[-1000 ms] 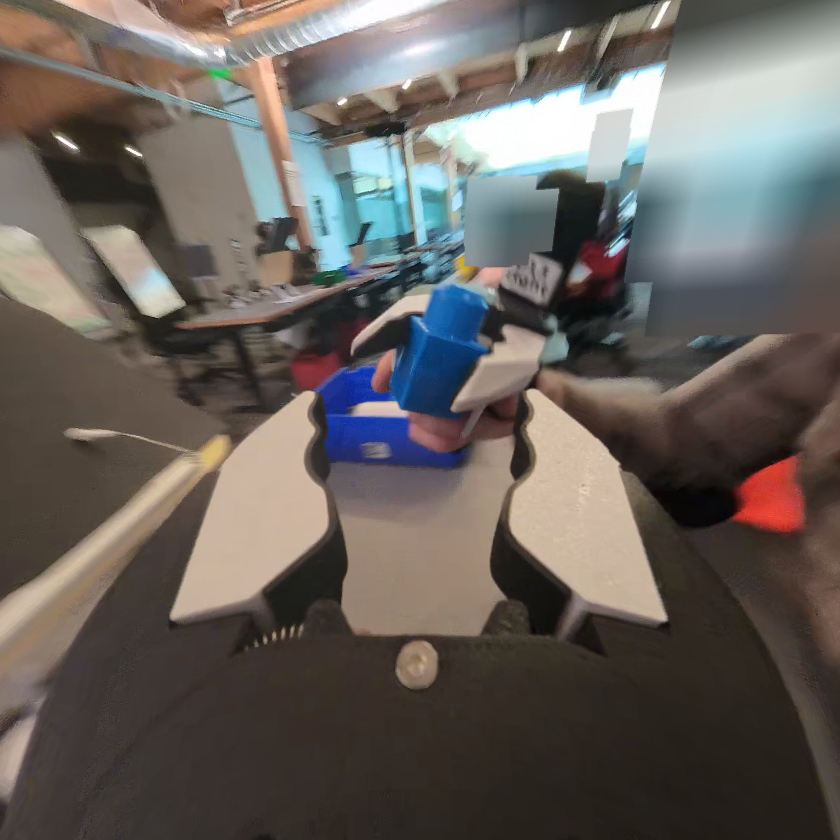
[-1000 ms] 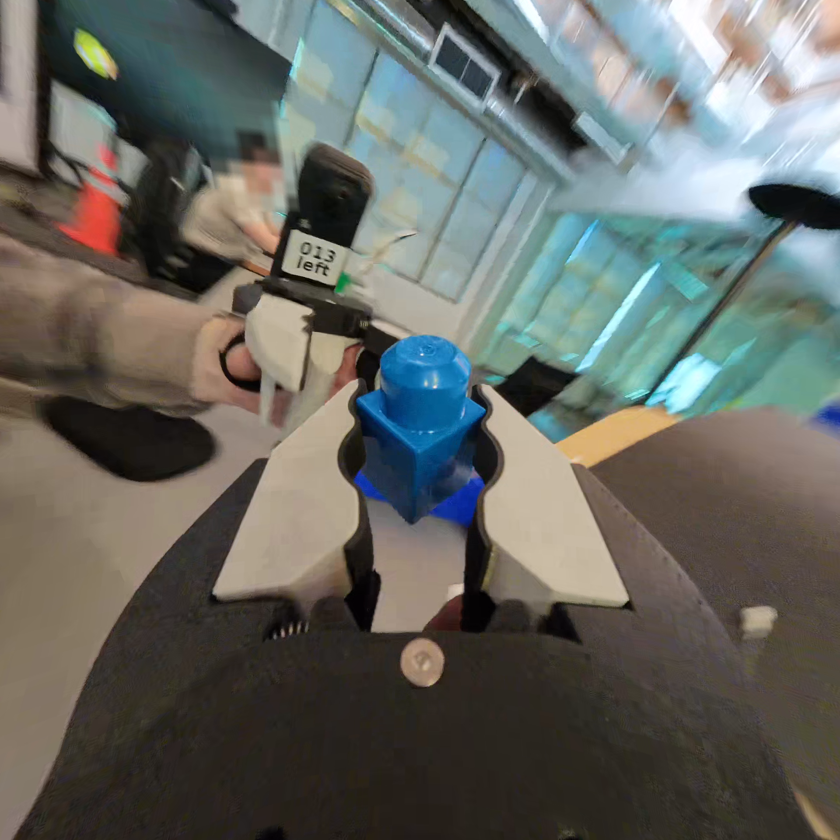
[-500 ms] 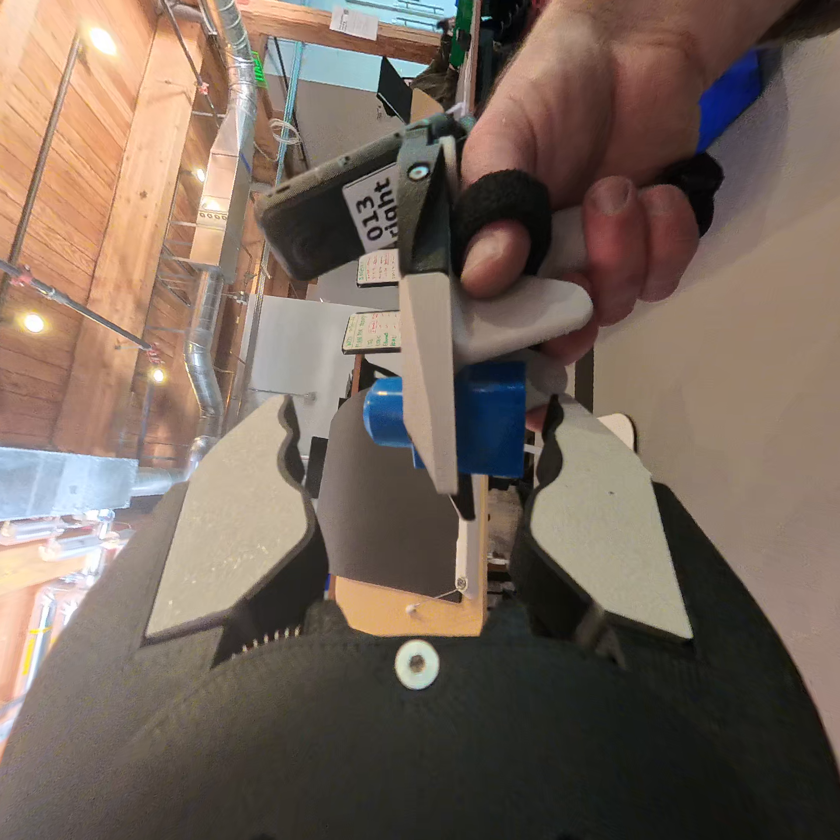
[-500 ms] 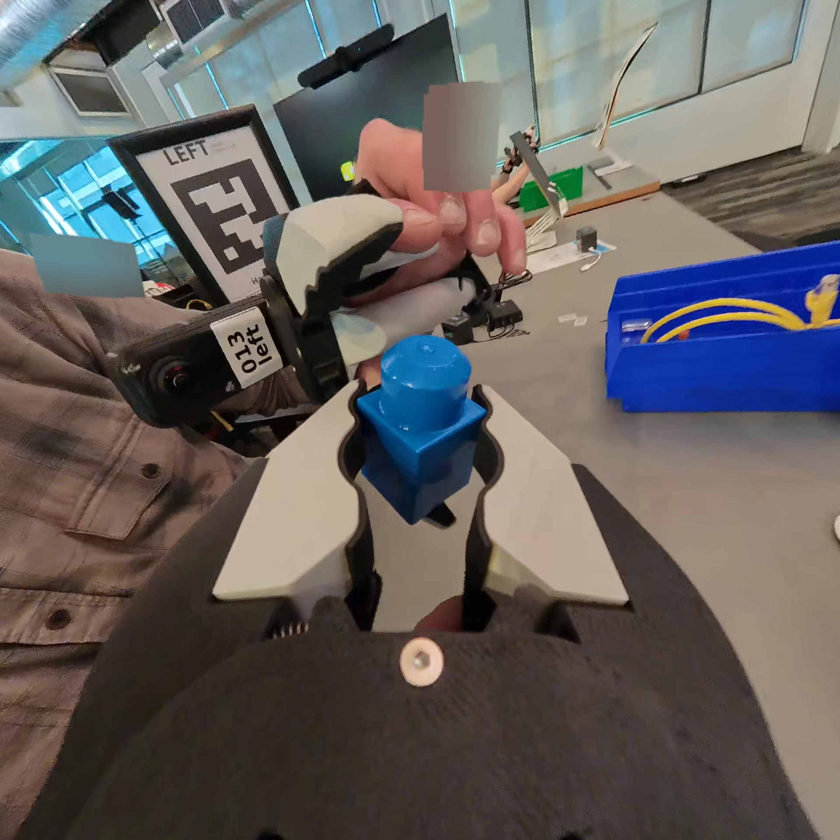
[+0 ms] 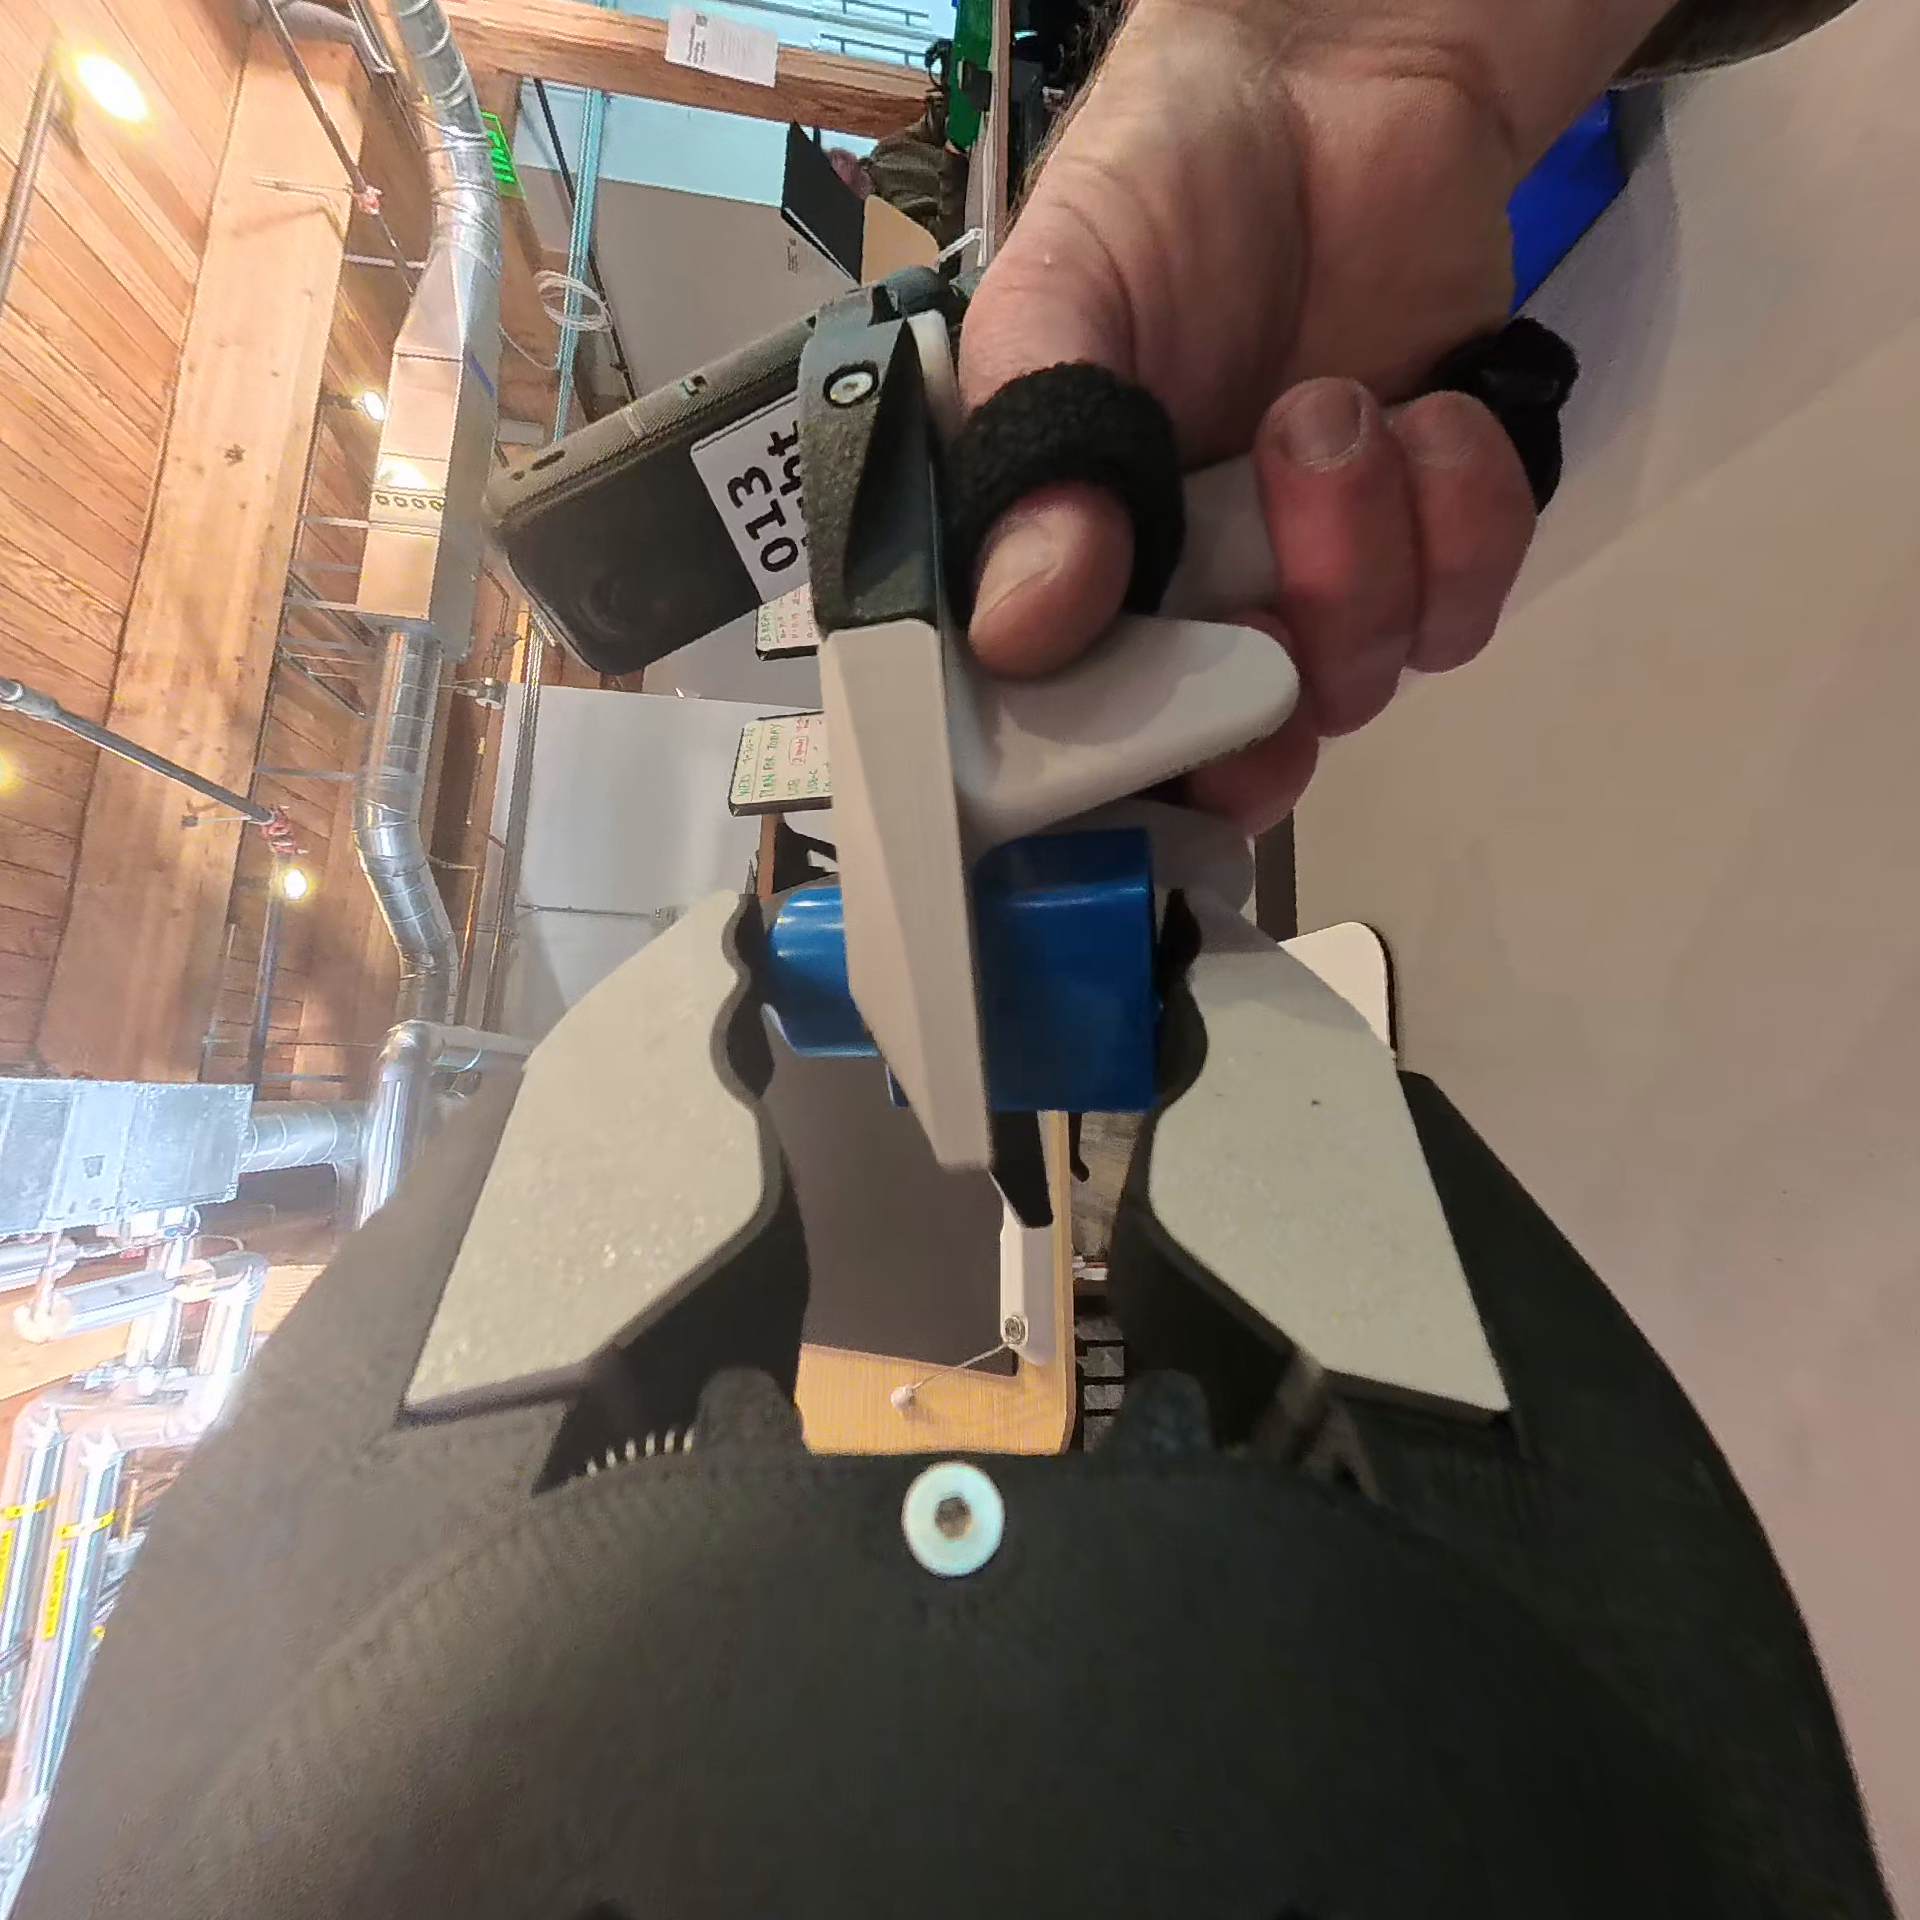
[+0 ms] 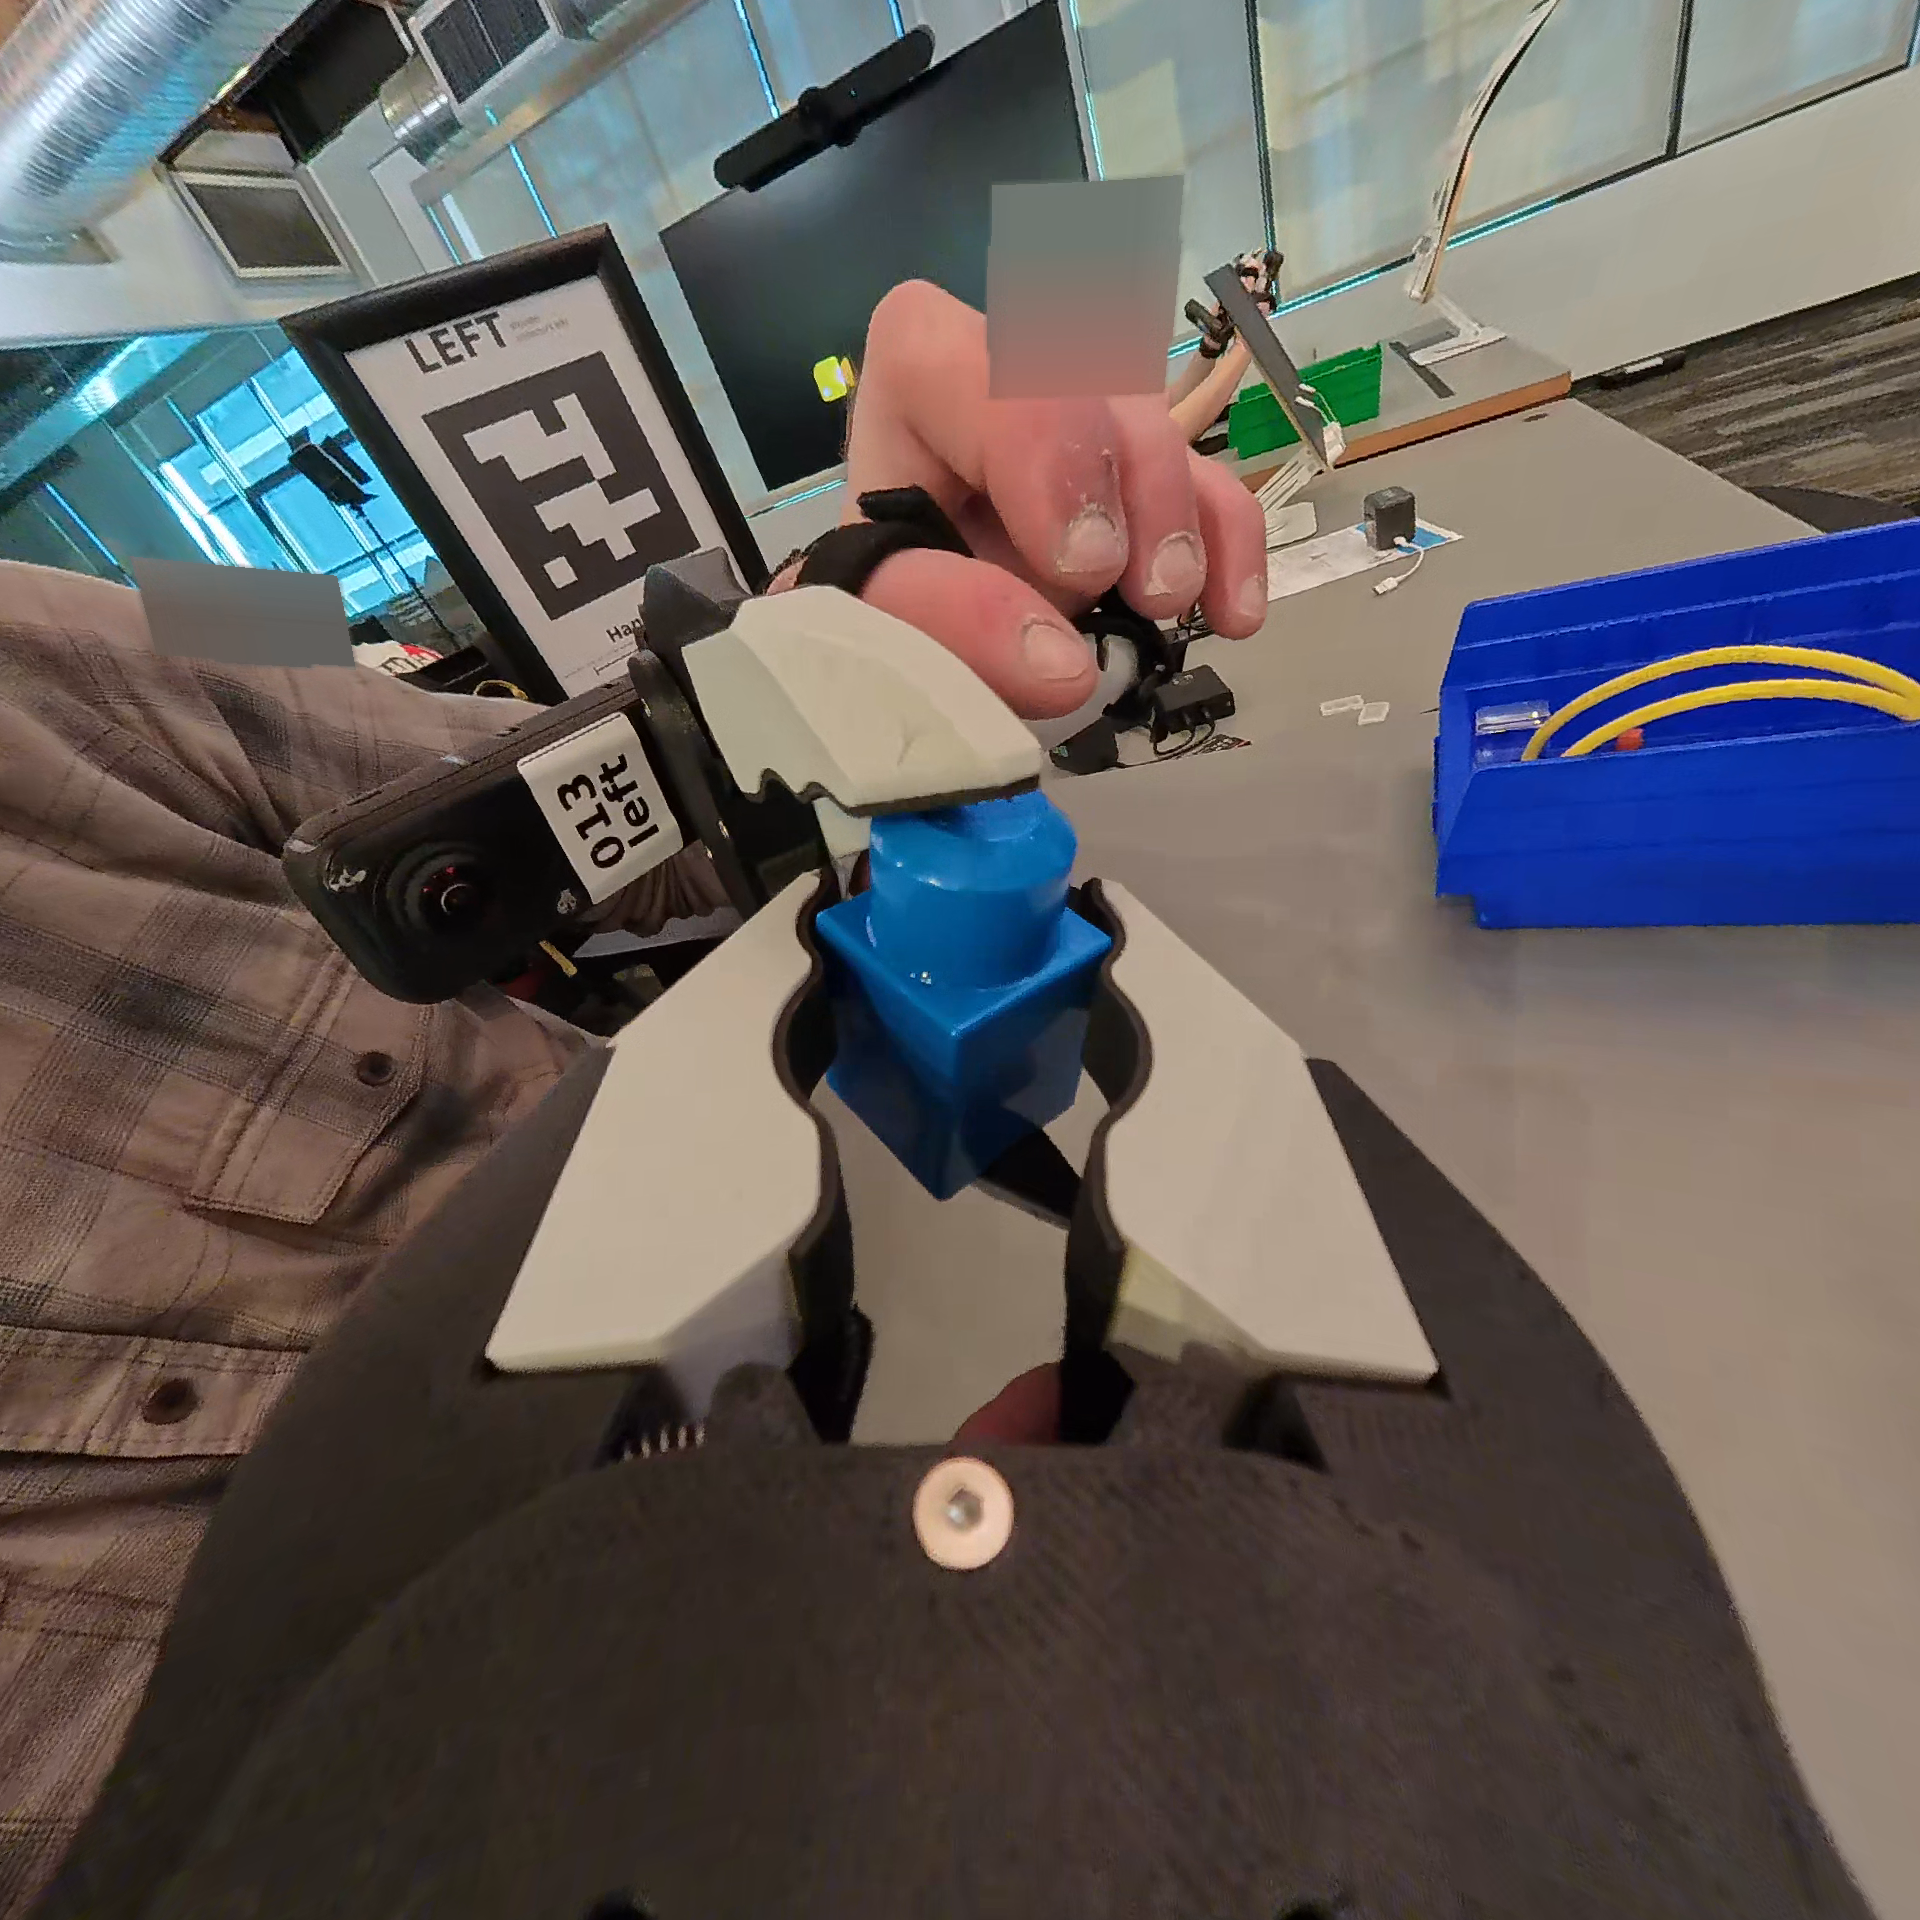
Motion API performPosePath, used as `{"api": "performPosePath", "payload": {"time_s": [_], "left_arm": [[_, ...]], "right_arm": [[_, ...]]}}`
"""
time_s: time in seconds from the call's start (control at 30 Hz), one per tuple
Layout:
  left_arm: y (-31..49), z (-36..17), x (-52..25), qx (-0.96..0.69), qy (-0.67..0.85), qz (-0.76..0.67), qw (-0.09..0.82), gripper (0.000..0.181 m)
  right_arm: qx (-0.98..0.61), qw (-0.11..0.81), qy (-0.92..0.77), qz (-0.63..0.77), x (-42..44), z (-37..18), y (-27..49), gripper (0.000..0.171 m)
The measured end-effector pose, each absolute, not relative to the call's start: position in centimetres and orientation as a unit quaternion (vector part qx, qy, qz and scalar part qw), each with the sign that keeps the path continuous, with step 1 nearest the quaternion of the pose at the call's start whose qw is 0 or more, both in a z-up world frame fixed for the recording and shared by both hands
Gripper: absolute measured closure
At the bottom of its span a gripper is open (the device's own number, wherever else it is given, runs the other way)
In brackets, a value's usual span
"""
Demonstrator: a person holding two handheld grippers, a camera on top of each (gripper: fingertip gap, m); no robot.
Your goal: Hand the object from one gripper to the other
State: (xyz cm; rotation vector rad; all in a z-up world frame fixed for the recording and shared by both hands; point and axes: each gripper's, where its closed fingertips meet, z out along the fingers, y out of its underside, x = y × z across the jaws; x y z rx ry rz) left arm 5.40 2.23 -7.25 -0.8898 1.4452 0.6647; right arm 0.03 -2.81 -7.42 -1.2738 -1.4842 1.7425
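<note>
Two tools met at mid-frame around one blue block (image 6: 961,1023). Half a second before, the left tool (image 5: 961,961) stood apart from it; now its wide-spread fingers reached past both block ends, cap and base, not yet squeezing. The right tool (image 6: 961,987) kept the block clenched. The handover looked close.

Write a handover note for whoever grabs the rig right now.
Right tool: shut on the blue block, gripping its square body above the table.
Left tool: brackets the block end to end, stud and base. Both sides look in contact; firm grip unclear.
Done: block presented to the left tool.
Left: confirm left grip, open right, pull away.
</note>
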Motion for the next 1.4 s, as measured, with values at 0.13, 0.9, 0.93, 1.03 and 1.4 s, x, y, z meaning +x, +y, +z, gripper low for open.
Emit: {"api": "performPosePath", "payload": {"time_s": [0.13,0.9,0.93,1.03,1.4], "left_arm": [[2.4,-6.9,5.1,-0.389,0.615,0.3,0.617,0.11],[4.0,-4.1,0.6,-0.679,0.426,-0.019,0.598,0.11],[3.9,-4.1,0.6,-0.683,0.423,-0.033,0.595,0.111],[3.8,-4.0,0.8,-0.692,0.415,-0.067,0.587,0.11],[4.7,-5.0,0.8,-0.741,0.342,-0.155,0.557,0.11]], "right_arm": [[-0.467,0.281,-0.546,0.636,-0.1,-7.2,-2.5,0.123],[-0.339,0.636,-0.618,0.313,3.0,-2.9,1.2,0.116],[-0.335,0.643,-0.623,0.294,3.0,-2.9,1.2,0.118],[-0.312,0.664,-0.62,0.278,3.3,-2.4,1.0,0.12],[-0.345,0.69,-0.597,0.222,2.9,-1.6,1.8,0.136]]}}
